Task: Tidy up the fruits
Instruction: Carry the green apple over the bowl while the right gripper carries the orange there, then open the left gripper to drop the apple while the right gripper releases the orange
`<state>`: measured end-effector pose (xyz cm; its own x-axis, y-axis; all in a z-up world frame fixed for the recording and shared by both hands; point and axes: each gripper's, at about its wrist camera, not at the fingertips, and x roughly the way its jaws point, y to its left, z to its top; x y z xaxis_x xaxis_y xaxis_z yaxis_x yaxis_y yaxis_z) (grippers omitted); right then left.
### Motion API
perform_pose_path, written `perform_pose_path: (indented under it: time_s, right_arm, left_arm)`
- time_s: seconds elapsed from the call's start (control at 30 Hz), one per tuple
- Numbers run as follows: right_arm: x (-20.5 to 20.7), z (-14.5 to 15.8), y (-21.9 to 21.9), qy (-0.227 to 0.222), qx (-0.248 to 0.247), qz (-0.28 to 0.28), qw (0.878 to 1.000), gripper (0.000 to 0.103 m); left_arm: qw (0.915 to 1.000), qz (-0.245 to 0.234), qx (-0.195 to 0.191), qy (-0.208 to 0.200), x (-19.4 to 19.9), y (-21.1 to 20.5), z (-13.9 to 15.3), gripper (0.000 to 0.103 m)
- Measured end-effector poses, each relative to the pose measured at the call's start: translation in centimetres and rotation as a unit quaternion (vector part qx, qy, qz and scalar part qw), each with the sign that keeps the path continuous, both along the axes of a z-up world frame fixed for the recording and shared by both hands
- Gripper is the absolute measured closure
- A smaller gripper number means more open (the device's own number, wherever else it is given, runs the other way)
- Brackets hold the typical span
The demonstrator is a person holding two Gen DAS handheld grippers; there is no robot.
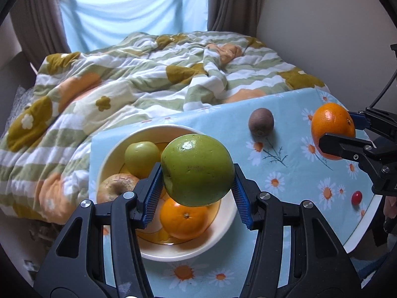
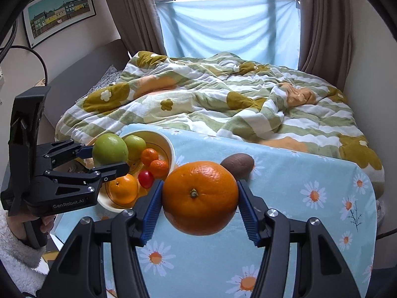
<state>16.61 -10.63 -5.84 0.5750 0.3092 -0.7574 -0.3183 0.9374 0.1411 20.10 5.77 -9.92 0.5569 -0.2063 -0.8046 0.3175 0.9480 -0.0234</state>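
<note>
A rumpled flowered quilt (image 2: 223,99) is spreading across the bed behind a table draped in a daisy-print cloth (image 2: 297,173), where two hand-held grippers are sorting fruit. The cream bowl (image 1: 109,154), sitting at the table's left end, is already holding a smaller green apple (image 1: 141,157), a bruised brownish apple (image 1: 115,187), an orange (image 1: 183,219) and, seen from the right wrist, two mandarins (image 2: 149,156) and a cherry tomato (image 2: 146,179). The left gripper (image 1: 197,188) is clamping a large green apple (image 1: 197,170) between its blue pads and hanging directly over the bowl, so the coming release appears to be a short drop straight down. The right gripper (image 2: 199,206) is squeezing a big orange (image 2: 200,197) above the cloth, with the bowl lying to its left and the left gripper standing between them. A brown kiwi (image 1: 261,121) is lying on the cloth just beyond the orange, nearer the right hand. A second cherry tomato (image 1: 356,197) is resting near the table's right edge.
</note>
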Motion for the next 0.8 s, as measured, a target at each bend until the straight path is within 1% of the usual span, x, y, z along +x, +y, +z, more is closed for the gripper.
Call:
perform_pose_path:
  time_s: [0.13, 0.4, 0.57, 0.7, 0.73, 0.77, 0.8]
  right_arm:
    - [0.8, -0.7, 1.6, 0.005, -0.002, -0.004, 1.000, 0.049]
    - [1.8, -2.2, 3.1, 0.020, 0.001, -0.028, 0.999, 0.049]
    - [1.8, -2.6, 3.2, 0.025, 0.002, -0.040, 0.999, 0.049]
    - [1.8, -2.7, 3.1, 0.026, 0.006, -0.052, 0.998, 0.049]
    - [1.7, -2.7, 3.0, 0.027, 0.009, -0.055, 0.998, 0.049]
    - [1.7, -2.7, 3.0, 0.027, 0.011, -0.057, 0.998, 0.049]
    - [1.6, -2.6, 3.0, 0.028, 0.011, -0.057, 0.998, 0.049]
  left_arm:
    - [1.0000, -0.007, 0.001, 0.005, 1.2, 1.5, -1.2, 0.044]
    - [0.9992, -0.034, 0.007, 0.021, 3.0, 2.2, -4.1, 0.044]
    - [0.9988, -0.043, 0.013, 0.021, 3.2, 2.3, -4.5, 0.044]
    - [0.9981, -0.051, 0.007, 0.034, 3.3, 2.3, -4.9, 0.043]
    - [0.9982, -0.050, 0.005, 0.034, 3.3, 2.4, -4.9, 0.037]
    - [0.9983, -0.051, 0.004, 0.028, 3.1, 2.4, -4.7, 0.030]
    - [0.9984, -0.052, 0.004, 0.021, 3.2, 2.4, -4.7, 0.006]
